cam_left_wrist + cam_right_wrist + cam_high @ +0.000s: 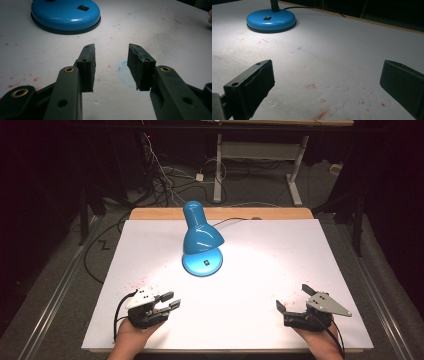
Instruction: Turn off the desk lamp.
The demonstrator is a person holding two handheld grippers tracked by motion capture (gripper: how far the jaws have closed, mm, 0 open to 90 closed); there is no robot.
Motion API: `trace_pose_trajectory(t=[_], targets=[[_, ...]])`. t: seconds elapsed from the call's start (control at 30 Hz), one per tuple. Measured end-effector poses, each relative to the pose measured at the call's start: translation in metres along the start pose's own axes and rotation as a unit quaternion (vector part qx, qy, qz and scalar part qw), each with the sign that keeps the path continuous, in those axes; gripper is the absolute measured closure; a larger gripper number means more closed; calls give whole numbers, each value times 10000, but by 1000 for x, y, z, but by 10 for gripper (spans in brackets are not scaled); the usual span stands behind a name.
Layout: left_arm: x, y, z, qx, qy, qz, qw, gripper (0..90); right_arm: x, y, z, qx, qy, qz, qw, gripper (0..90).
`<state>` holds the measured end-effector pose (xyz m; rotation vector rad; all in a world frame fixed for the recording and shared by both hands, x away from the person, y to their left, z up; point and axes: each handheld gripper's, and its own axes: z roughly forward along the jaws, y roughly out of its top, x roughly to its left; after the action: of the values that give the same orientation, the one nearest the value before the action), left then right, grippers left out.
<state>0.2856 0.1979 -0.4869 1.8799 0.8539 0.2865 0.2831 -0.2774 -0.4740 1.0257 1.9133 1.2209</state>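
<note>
Ahead of both claws, near the far middle of the white sheet (280, 260), stands a glossy blue desk lamp (200, 237). Its bell-shaped shade tilts down over a round, low-domed base (65, 15) with a dark rim and a small black switch on top. The lamp is lit and throws a bright pool on the paper around it, and a thin black cord runs from behind it toward the far wooden edge of the table (150, 213).

At the near left edge, the left gripper (168, 301) is held in a hand (131, 336). It has a white upper body and matte black plastic links with brass-ringed pivots. Its jaws stand a little apart with nothing between them; their flat rubber pads (87, 67) look worn and ragged at the edges. The lamp base lies ahead and to the left of them, well apart.

At the near right edge, the right gripper (292, 299) carries a grey three-cornered metal plate. Its jaws are spread wide and empty, the blocky black pads (254, 85) at either side of its own view. The lamp base sits far ahead on the left.

The sheet is matte, faintly dimpled, and speckled with red smears and a pale blue stain (124, 72) just past the left claw's tips.
</note>
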Motion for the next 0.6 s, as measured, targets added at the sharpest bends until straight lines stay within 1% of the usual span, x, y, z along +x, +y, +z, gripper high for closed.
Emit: trace_pose_trajectory(t=[0.17,0.2,0.23,0.3,0.33,0.4,0.47,0.6], targets=[[0,0,0,14,-30,8,10000,662,0,0,0,4,2,-4,10000,3],[0,0,0,18,-36,9,10000,666,0,0,0,-1,6,-4,10000,3],[0,0,1,20,-38,6,10000,692,0,0,0,-1,12,-4,10000,3],[1,0,1,49,-51,-10,10000,696,0,0,0,-2,14,2,10000,3],[1,0,1,49,-44,-19,10000,719,1,0,0,3,10,-2,10000,3],[2,0,1,48,-50,-35,10000,722,1,0,0,-8,12,4,10000,3],[2,0,1,55,-101,-68,9999,746,1,0,-1,-15,17,9,10000,3],[2,0,1,76,-131,-62,9999,785,0,0,-1,-9,21,10,10000,3]])
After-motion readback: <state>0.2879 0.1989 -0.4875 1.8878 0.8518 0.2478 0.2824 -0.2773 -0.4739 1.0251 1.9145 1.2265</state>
